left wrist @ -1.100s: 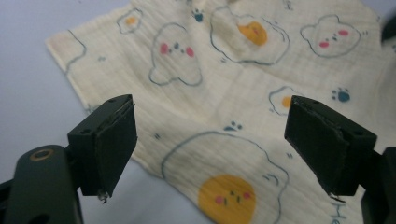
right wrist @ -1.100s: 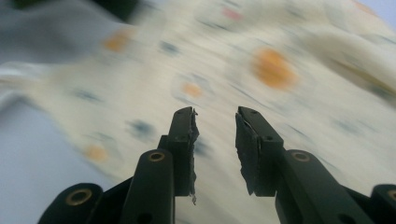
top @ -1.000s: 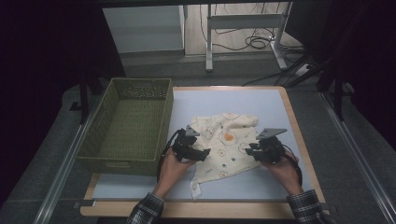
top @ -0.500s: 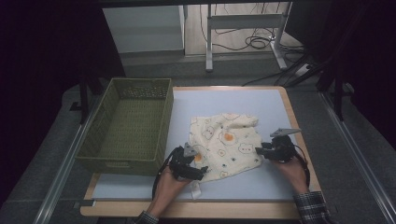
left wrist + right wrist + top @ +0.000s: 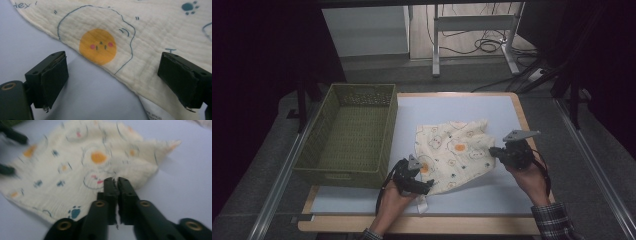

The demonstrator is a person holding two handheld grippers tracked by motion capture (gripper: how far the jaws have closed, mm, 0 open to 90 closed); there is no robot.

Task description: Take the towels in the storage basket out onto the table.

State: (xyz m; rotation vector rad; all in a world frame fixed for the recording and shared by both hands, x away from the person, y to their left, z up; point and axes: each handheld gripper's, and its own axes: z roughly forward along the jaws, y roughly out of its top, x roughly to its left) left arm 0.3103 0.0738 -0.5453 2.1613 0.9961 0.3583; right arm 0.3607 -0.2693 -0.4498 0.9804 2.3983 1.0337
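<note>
A pale blue table top (image 5: 462, 107) in a wooden frame sits in a dim room, with metal stand legs and cables on the floor beyond. At the near edge, the left gripper (image 5: 428, 187) rests at the near left corner of a cream printed cloth (image 5: 457, 150); its jaws have just been opening and now stand spread wide, the hem and a white care label (image 5: 156, 112) lying between them, unpinched. To the right, the right gripper (image 5: 493, 151) has just been closing; its jaws are pressed together at the cloth's right edge, though whether they pinch fabric I cannot tell. The cloth lies rumpled mid-table. Farther left, the green woven basket (image 5: 362, 95) holds nothing, so putting the cloth away appears not yet done.
</note>
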